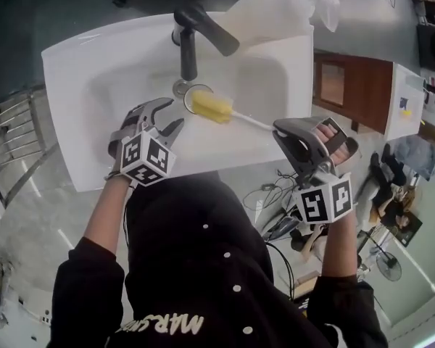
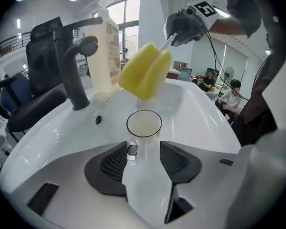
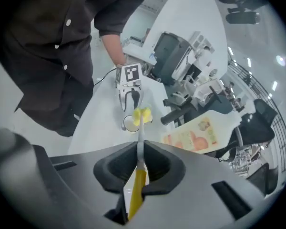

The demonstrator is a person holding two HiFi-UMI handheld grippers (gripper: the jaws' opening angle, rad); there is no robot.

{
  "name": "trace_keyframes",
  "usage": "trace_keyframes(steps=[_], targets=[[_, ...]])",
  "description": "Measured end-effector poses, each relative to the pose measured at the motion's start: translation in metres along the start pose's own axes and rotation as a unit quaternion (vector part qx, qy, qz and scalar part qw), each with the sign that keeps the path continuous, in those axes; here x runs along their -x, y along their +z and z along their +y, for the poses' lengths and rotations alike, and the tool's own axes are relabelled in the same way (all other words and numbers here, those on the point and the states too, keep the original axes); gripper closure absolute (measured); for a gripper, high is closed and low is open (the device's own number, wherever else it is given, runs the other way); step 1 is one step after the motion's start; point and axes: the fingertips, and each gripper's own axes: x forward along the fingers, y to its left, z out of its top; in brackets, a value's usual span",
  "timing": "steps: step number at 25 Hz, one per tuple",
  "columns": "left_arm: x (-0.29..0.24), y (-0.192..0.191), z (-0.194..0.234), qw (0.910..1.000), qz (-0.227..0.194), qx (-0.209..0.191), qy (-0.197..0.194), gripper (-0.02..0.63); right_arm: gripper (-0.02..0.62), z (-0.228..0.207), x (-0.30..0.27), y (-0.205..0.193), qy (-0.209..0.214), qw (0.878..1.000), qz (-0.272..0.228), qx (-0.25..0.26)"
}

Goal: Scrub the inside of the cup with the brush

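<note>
White sink (image 1: 72,85) across top of head view. Below it, person's black buttoned top (image 1: 203,267). Pale jug (image 1: 268,17) at back right of sink, just right of dark faucet (image 1: 188,46).

Left gripper (image 1: 171,113): reaches down into basin, jaws spread wide. In left gripper view sits either side of lower part of cup (image 2: 144,128), pads just beside glass, no squeeze visible.

Right gripper (image 1: 279,130): sits over front right rim of sink, jaws closed tight on handle of brush (image 1: 212,106). White shaft out front, yellow end behind pads.

Brush: slants from right gripper toward faucet. Yellow sponge head hangs above cup mouth, not inside, clear of rim in left gripper view.

Cup: clear, upright, open end up, in basin just in front of faucet base, beside drain (image 1: 180,88).
</note>
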Motion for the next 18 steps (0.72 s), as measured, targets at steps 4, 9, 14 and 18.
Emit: trace_keyframes(steps=[4,9,14,18], targets=[[-0.023,-0.01,-0.002,0.9994,0.024,-0.024,-0.01,0.377,0.549,0.005,-0.029,-0.001,0.045,0.996,0.028,0.07],[-0.04,-0.019,-0.005,0.9984,0.041,-0.034,-0.022,0.38,0.549,0.0,-0.052,0.003,0.082,0.983,0.055,0.158],[-0.047,-0.021,-0.003,0.9986,0.037,-0.03,-0.023,0.418,0.549,-0.007,-0.073,0.012,0.118,0.956,0.073,0.259],[-0.047,-0.019,0.002,0.999,0.033,-0.03,-0.009,0.508,0.549,-0.01,-0.086,0.023,0.137,0.938,0.085,0.307]])
